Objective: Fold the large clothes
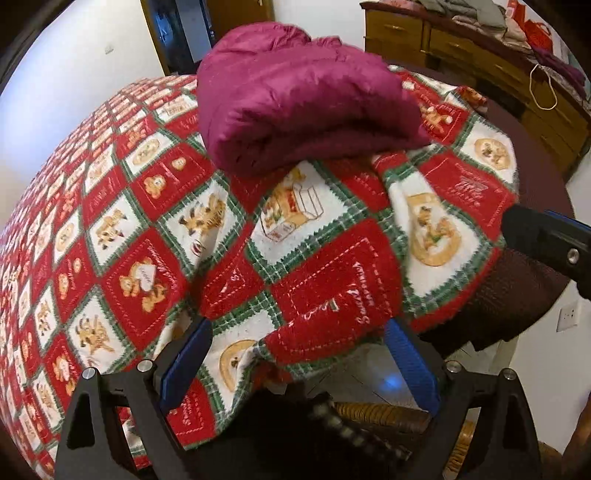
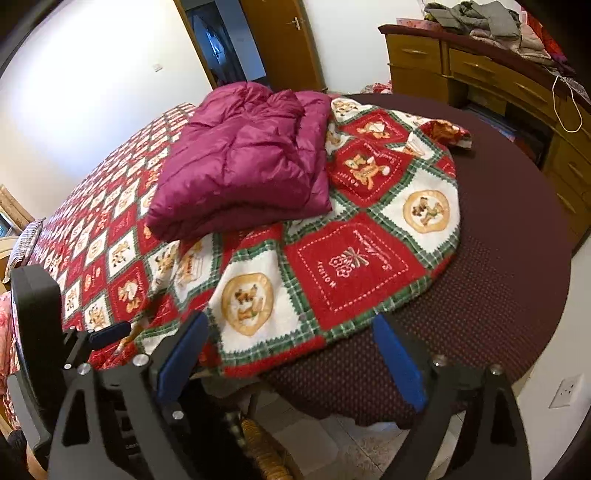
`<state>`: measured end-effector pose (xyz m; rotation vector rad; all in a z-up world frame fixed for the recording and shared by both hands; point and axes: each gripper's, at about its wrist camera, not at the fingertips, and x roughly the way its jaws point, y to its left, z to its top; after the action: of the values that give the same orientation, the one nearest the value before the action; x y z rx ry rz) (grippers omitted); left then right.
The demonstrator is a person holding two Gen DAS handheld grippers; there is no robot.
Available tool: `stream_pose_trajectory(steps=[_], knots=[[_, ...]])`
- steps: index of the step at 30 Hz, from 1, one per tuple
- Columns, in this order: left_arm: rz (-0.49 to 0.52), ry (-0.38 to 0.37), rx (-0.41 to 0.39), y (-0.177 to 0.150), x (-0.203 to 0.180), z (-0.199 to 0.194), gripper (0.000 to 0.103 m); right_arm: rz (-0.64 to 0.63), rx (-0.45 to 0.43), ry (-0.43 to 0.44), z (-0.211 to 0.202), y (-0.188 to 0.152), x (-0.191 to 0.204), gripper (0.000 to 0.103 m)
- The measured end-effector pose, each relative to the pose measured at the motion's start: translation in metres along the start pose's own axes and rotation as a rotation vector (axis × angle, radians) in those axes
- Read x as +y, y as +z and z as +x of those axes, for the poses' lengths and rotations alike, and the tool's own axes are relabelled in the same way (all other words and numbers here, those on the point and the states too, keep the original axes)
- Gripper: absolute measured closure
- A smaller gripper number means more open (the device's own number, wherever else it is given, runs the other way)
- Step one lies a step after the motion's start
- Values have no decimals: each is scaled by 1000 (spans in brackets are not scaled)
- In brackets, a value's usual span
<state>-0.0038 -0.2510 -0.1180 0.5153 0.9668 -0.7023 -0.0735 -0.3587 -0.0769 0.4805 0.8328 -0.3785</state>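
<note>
Covering the bed, a red, white and green patchwork blanket (image 2: 258, 295) printed with bear motifs runs back toward a white wall (image 2: 92, 92); its near edge is rumpled over a dark maroon dotted sheet (image 2: 498, 258). A magenta puffer jacket (image 2: 243, 166), folded into a thick bundle, lies on the blanket, well beyond both grippers. The left gripper (image 1: 299, 328) stands released, its blue pads either side of the blanket's bunched edge without pressing it. The right gripper (image 2: 291, 328) is likewise spread wide, nothing between its jaws, poised above the blanket's edge and the sheet. Behind the bed, a wooden door (image 2: 284, 40) stands beside a dark opening. At right, a wooden dresser (image 2: 480, 74) carries heaped clothes (image 2: 476, 18). Pale floor tiles (image 2: 369, 443) show below.
</note>
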Motion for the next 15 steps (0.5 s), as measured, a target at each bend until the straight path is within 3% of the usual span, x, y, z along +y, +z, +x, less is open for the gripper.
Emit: stream_pose_trajectory(steps=[4,9,15], knots=[[-30,44,-172,7,7,-55,8,-5,-82,-13,-24,1,6,10],[-71,99,-386,7,14,-115,8,-49,-252,-21,-71,5,22,5],[-65,142,-547,3,8,-155,8,-97,-426,-29,-115,9,39,0]])
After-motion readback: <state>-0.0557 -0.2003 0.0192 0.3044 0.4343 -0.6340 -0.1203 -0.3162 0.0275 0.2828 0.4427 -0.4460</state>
